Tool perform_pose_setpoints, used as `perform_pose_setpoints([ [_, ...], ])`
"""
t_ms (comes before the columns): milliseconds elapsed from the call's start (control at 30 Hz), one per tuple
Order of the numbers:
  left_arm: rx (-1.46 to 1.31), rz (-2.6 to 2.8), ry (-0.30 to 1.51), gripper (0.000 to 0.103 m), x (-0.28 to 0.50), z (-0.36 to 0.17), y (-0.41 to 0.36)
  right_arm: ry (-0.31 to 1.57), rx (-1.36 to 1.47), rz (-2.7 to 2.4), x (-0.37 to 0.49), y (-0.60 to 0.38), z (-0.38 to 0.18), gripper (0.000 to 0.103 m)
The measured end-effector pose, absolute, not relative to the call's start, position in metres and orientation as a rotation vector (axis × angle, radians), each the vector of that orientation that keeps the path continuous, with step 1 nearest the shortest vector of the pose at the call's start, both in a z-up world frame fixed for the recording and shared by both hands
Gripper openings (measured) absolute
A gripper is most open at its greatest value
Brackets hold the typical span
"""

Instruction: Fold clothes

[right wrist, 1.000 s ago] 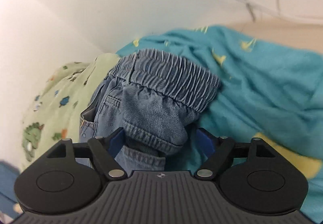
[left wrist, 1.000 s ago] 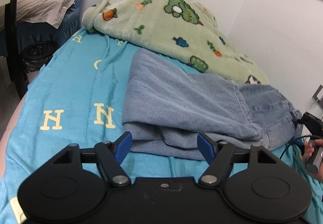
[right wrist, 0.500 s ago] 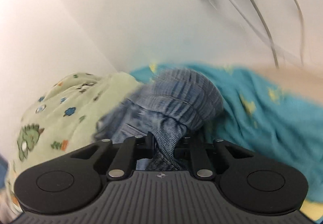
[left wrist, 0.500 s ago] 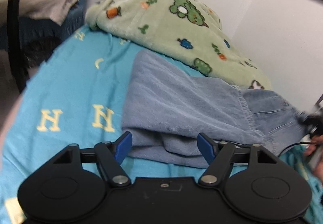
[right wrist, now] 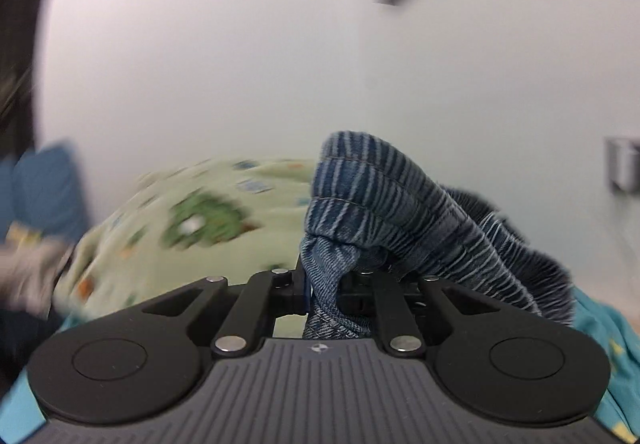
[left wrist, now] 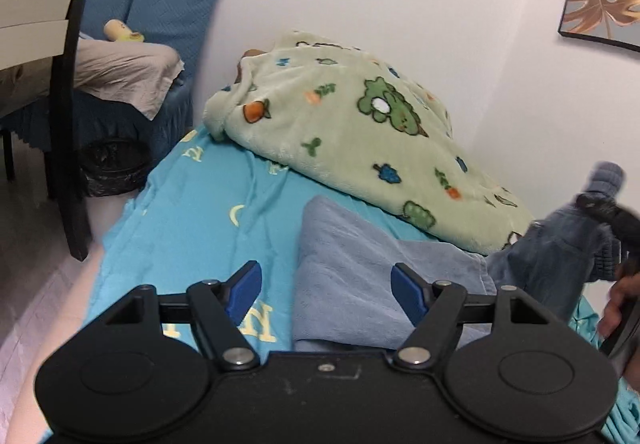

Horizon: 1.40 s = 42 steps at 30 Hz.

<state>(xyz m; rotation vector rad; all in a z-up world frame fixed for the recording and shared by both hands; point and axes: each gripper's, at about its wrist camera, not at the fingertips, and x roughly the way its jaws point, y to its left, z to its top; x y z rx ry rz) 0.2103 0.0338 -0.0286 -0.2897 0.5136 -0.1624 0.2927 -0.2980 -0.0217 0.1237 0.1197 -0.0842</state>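
Observation:
Blue denim trousers lie on the turquoise bed sheet, legs folded over toward my left gripper. My left gripper is open and empty, hovering just above the folded leg end. My right gripper is shut on the trousers' elastic waistband and holds it lifted off the bed. In the left wrist view the right gripper shows at the far right with the raised waistband bunched above it.
A green cartoon-print blanket is heaped against the wall behind the trousers. A blue chair with beige cloth and a dark table leg stand left of the bed. White walls close off the back and right.
My right gripper closed on the waistband and lifted it up off the bed. My left gripper pulled back and rose a little, staying open.

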Motion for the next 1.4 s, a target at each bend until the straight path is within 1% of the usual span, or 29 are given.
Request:
perform_pose_setpoints([
  [100, -0.333, -0.171, 0.514, 0.069, 0.209, -0.028, 0.042, 0.149, 0.009, 0.027, 0.290, -0.245, -0.038, 0.010],
  [233, -0.356, -0.172, 0.498, 0.069, 0.205, -0.023, 0.051, 0.244, -0.084, 0.160, 0.282, -0.189, -0.075, 0.008],
  [367, -0.379, -0.163, 0.474, 0.069, 0.203, -0.019, 0.061, 0.352, -0.130, 0.243, 0.274, -0.153, -0.109, 0.007],
  [433, -0.400, -0.159, 0.470, 0.069, 0.203, -0.019, 0.066, 0.360, -0.191, 0.271, 0.269, -0.139, -0.117, 0.007],
  [700, -0.422, -0.168, 0.466, 0.069, 0.204, -0.022, 0.068, 0.239, -0.221, 0.311, 0.264, -0.123, -0.085, 0.005],
  [867, -0.404, -0.184, 0.453, 0.069, 0.204, -0.022, 0.066, 0.217, -0.280, 0.434, 0.257, -0.110, -0.091, 0.005],
  [1033, -0.367, -0.203, 0.477, 0.069, 0.210, -0.031, 0.058, 0.288, -0.355, 0.499, 0.261, -0.101, -0.117, 0.006],
  [1067, -0.362, -0.210, 0.487, 0.069, 0.212, -0.034, 0.056, 0.293, -0.354, 0.499, 0.258, -0.103, -0.118, 0.011],
  [1133, -0.366, -0.230, 0.509, 0.069, 0.216, -0.039, 0.052, 0.311, -0.337, 0.502, 0.260, -0.104, -0.116, 0.013],
  [1200, -0.380, -0.248, 0.521, 0.069, 0.219, -0.042, 0.051, 0.342, -0.315, 0.501, 0.260, -0.107, -0.114, 0.020],
  [1233, -0.381, -0.250, 0.523, 0.069, 0.220, -0.042, 0.051, 0.355, -0.304, 0.505, 0.258, -0.109, -0.113, 0.033],
  [1267, -0.379, -0.249, 0.524, 0.069, 0.220, -0.042, 0.051, 0.362, -0.293, 0.528, 0.249, -0.114, -0.112, 0.058],
  [1333, -0.378, -0.249, 0.521, 0.069, 0.221, -0.041, 0.051, 0.354, -0.268, 0.574, 0.237, -0.121, -0.108, 0.078],
  [1400, -0.381, -0.251, 0.519, 0.069, 0.222, -0.041, 0.052, 0.361, -0.278, 0.578, 0.228, -0.124, -0.101, 0.078],
])
